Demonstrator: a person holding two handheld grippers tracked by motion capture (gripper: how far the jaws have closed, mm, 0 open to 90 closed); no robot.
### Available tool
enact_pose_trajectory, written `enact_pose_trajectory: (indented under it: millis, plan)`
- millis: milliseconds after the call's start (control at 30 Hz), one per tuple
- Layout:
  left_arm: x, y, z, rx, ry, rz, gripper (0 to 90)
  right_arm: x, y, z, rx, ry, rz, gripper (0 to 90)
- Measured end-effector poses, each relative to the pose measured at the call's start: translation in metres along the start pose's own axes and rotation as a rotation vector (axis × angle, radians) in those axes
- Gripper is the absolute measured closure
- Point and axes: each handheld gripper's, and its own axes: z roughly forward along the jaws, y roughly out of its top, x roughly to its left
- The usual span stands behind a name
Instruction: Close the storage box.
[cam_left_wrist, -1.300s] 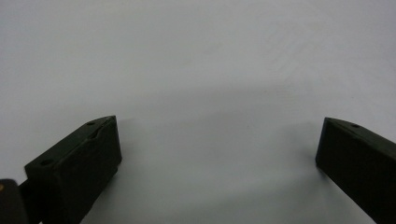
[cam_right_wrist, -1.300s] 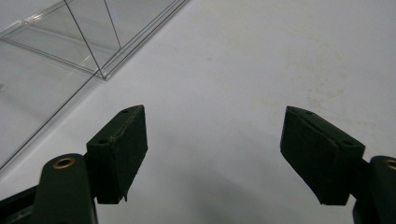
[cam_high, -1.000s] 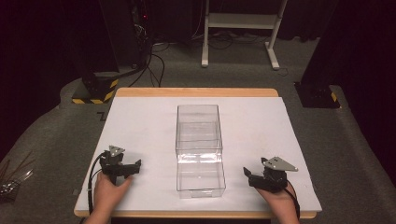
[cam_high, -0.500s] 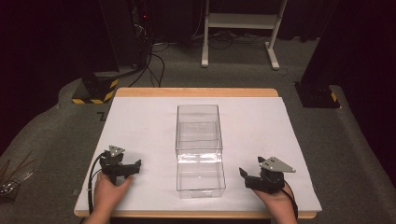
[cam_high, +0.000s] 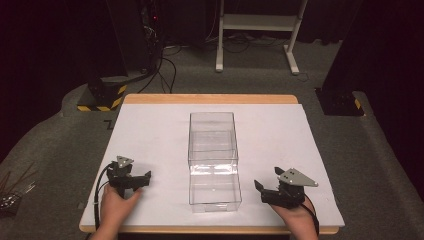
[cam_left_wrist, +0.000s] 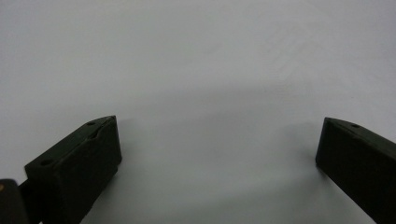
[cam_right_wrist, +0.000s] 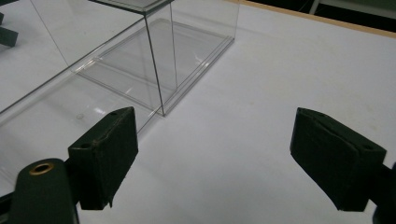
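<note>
Left gripper (cam_high: 131, 181): lower left of the high view, resting on the white sheet (cam_high: 150, 135), jaws spread and holding nothing; well apart from the box, probably parked.
Right gripper (cam_high: 274, 192): lower right, jaws spread wide, empty, angled toward the box's near corner, seemingly readied for an approach.
Clear box (cam_high: 212, 160): lower centre of the high view, upright between the two grippers, untouched, long axis running away from the person.
Table edge (cam_high: 210, 99): wooden strip in mid-frame, beyond the sheet.
</note>
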Motion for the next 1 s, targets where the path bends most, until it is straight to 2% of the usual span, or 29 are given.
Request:
enact_pose_trajectory:
  millis: [600,1000]
  plan:
    - [0.000,0.000,0.000,-0.001,0.000,0.000,0.5,0.023,0.009,-0.012,-0.050,0.069,-0.038,15.0]
    - [0.000,0.000,0.000,-0.002,0.000,0.000,0.4,0.034,0.013,-0.017,-0.068,0.103,-0.045,15.2]
